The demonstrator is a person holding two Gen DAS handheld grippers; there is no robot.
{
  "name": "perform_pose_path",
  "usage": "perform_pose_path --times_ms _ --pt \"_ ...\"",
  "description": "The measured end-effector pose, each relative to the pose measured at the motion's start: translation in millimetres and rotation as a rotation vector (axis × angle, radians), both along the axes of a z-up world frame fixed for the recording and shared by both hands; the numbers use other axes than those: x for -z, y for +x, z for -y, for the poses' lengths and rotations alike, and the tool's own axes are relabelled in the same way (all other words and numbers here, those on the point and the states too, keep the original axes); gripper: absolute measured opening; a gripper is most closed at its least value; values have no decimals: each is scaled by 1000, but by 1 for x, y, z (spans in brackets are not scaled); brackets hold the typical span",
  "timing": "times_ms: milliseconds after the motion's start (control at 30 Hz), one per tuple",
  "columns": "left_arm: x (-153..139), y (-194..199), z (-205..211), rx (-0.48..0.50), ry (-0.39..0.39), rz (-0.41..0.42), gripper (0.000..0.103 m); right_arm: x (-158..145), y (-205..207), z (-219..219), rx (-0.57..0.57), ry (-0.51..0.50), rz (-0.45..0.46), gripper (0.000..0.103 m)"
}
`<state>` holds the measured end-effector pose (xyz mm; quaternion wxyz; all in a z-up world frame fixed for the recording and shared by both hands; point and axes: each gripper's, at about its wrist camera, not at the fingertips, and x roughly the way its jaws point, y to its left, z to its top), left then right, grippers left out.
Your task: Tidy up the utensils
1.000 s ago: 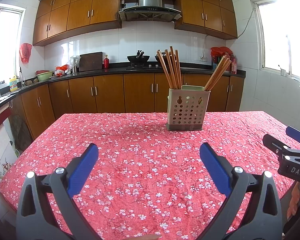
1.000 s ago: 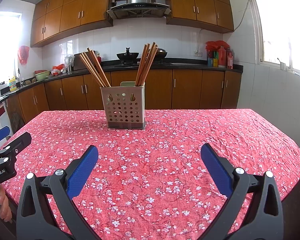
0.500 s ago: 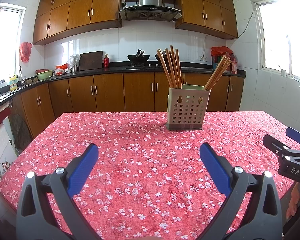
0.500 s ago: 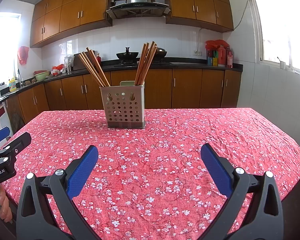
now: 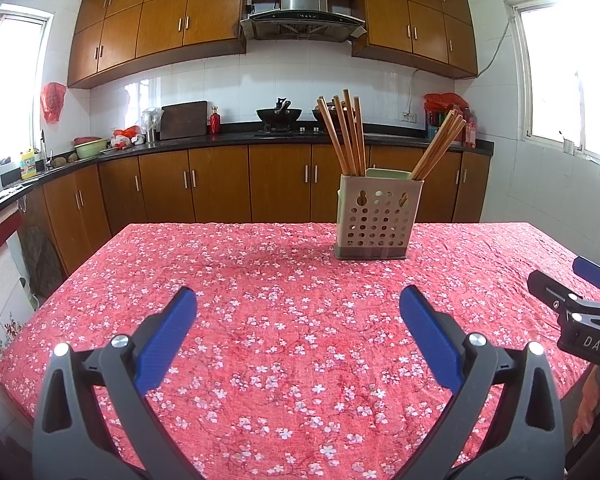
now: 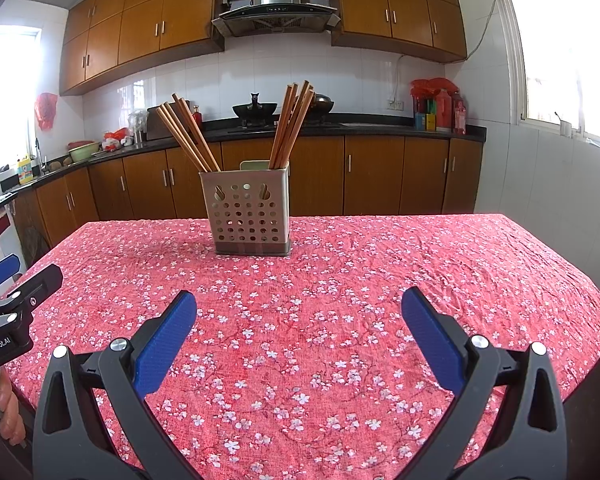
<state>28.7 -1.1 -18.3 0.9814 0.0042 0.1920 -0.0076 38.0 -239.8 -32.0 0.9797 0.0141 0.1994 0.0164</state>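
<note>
A beige perforated utensil holder (image 5: 376, 218) stands upright on the far middle of the red floral tablecloth (image 5: 284, 320); it also shows in the right wrist view (image 6: 249, 216). Two bundles of wooden chopsticks stand in it, one at its left (image 5: 345, 136) and one at its right (image 5: 439, 147). In the right wrist view they lean left (image 6: 188, 136) and right (image 6: 293, 125). My left gripper (image 5: 298, 322) is open and empty, well short of the holder. My right gripper (image 6: 299, 325) is open and empty too, over the near part of the table.
The right gripper's side shows at the left view's right edge (image 5: 580, 312); the left gripper's side shows at the right view's left edge (image 6: 8, 312). Wooden cabinets and a black counter (image 5: 228, 140) run behind the table. The table's edges fall away left and right.
Both views have tilted down very slightly, so the holder sits a little lower in frame. Both grippers stay open and empty.
</note>
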Motion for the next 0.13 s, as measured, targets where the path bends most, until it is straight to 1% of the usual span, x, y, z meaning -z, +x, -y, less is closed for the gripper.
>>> perform_pose_path --times_ms 133 --pt "0 2 -1 0 -2 -4 99 -1 1 1 0 0 0 101"
